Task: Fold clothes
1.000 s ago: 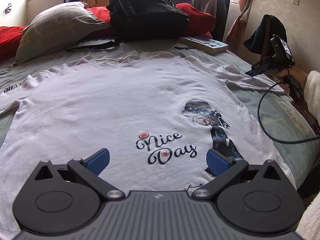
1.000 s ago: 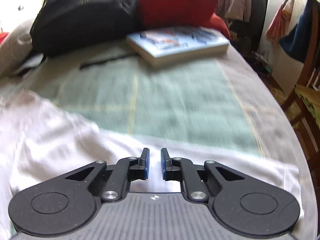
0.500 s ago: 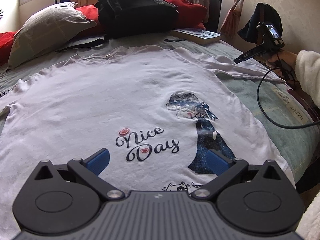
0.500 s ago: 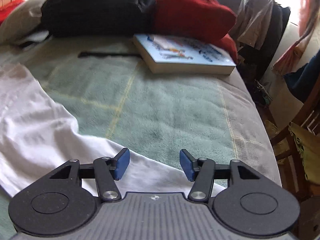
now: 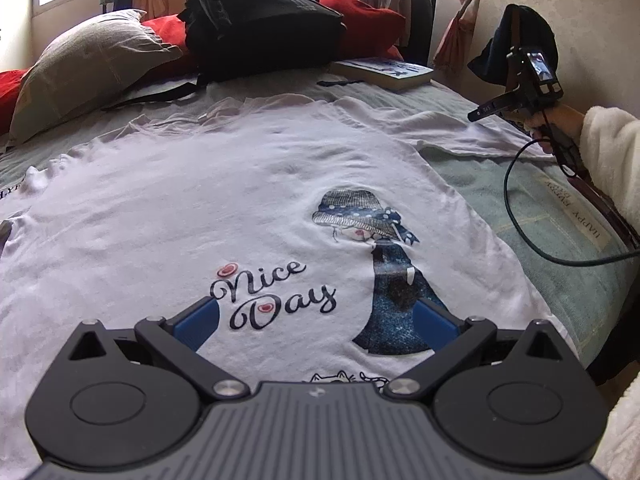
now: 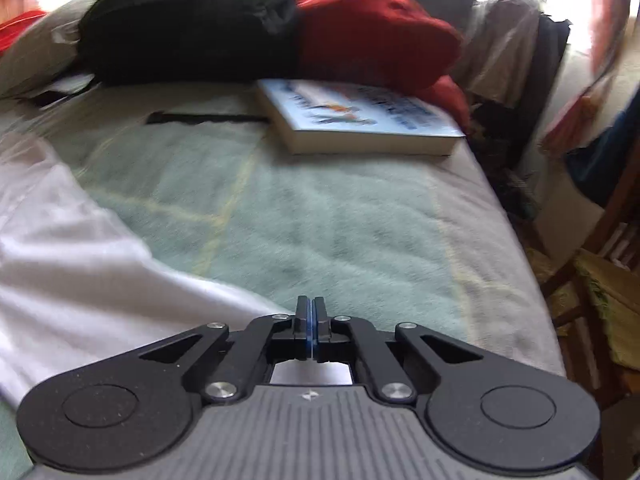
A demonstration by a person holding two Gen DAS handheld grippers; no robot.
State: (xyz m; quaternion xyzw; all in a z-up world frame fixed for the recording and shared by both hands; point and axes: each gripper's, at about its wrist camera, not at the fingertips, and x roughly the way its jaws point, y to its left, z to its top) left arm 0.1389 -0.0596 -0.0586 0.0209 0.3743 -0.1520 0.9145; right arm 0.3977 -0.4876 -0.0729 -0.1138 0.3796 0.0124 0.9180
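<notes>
Left wrist view shows a white cotton T-shirt printed "Nice Day" (image 5: 240,208) spread flat on the pale green blanket-covered bed (image 5: 532,208). The left gripper (image 5: 316,320) hovers over the shirt's lower half with its blue pads wide apart, nothing between them. The right gripper (image 6: 311,322) sits over the shirt's sleeve edge, its jaws pressed together; whether cloth is pinched I cannot tell. A thick paperback book (image 6: 360,120) lies beyond, beside a black backpack (image 5: 256,20).
</notes>
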